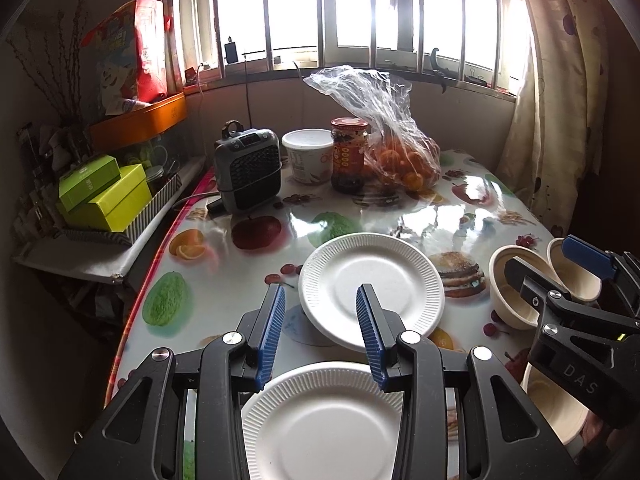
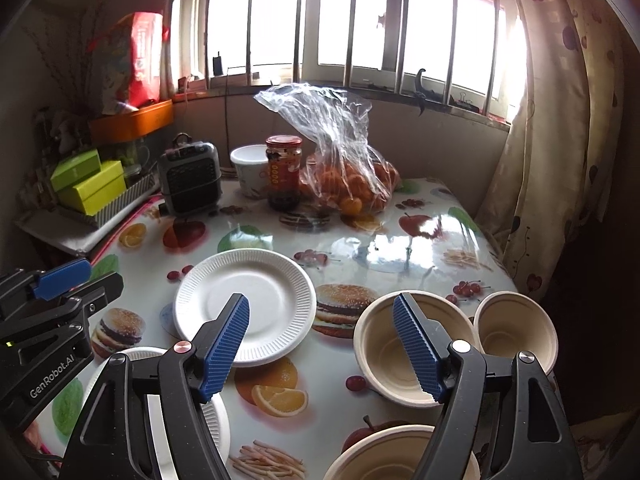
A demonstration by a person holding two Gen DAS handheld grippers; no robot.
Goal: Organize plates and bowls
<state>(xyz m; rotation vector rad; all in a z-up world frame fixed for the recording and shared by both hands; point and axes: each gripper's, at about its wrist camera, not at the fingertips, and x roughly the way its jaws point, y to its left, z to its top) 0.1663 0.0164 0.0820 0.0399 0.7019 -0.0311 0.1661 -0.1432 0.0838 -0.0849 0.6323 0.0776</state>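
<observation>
Two plates [image 1: 372,288] lie flat, seemingly overlapping; both claws [image 1: 320,320] [image 2: 322,344] gape, empty.

Two white paper plates [image 2: 245,300] — three beige bowls [image 2: 404,354] — one jar [image 2: 283,172], one tub [image 2: 250,170], one bag of oranges [image 2: 344,172].

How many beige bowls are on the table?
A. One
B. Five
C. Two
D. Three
D: the right wrist view shows one bowl between the fingers, a second bowl to its right, and a third bowl at the bottom edge.
</observation>
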